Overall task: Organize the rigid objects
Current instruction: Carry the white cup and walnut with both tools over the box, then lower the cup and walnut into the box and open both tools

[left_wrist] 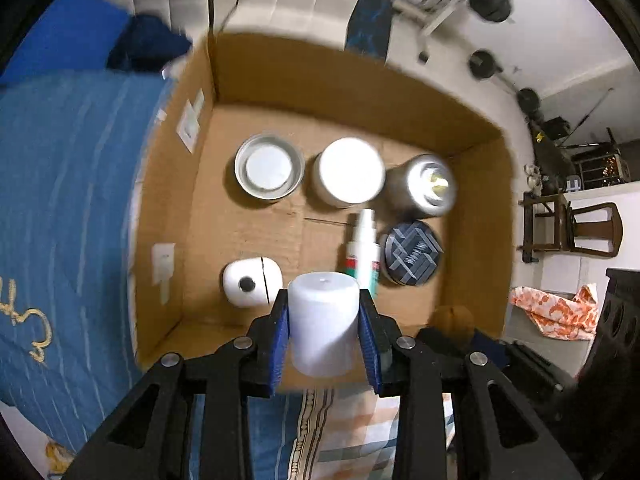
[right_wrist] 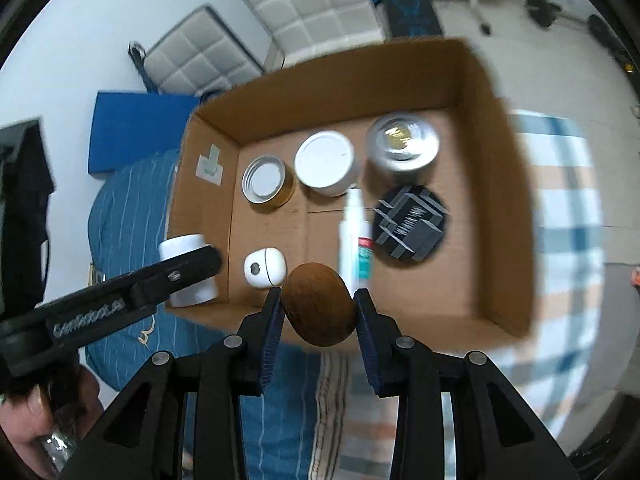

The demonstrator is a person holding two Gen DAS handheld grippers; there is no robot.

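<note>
**Both grippers loaded at the box's near edge**

My left gripper (left_wrist: 323, 322) clamps a white cylinder (left_wrist: 322, 320) over the cardboard box (right_wrist: 500, 216) near wall; its arm lettering is blurred. My right gripper (right_wrist: 319, 311) pinches a brown ball (right_wrist: 320, 309). Bare floor lies mid-box.

The left gripper (left_wrist: 323, 322) points forward and down, its blue-padded fingers (left_wrist: 281, 330) pressed against both sides of a white cylinder (left_wrist: 322, 320). The right gripper (right_wrist: 319, 312) is closed the same way on a brown egg-shaped object (right_wrist: 319, 310). A bare hand (right_wrist: 38, 420) grips the left gripper's handle in the right wrist view.
</note>
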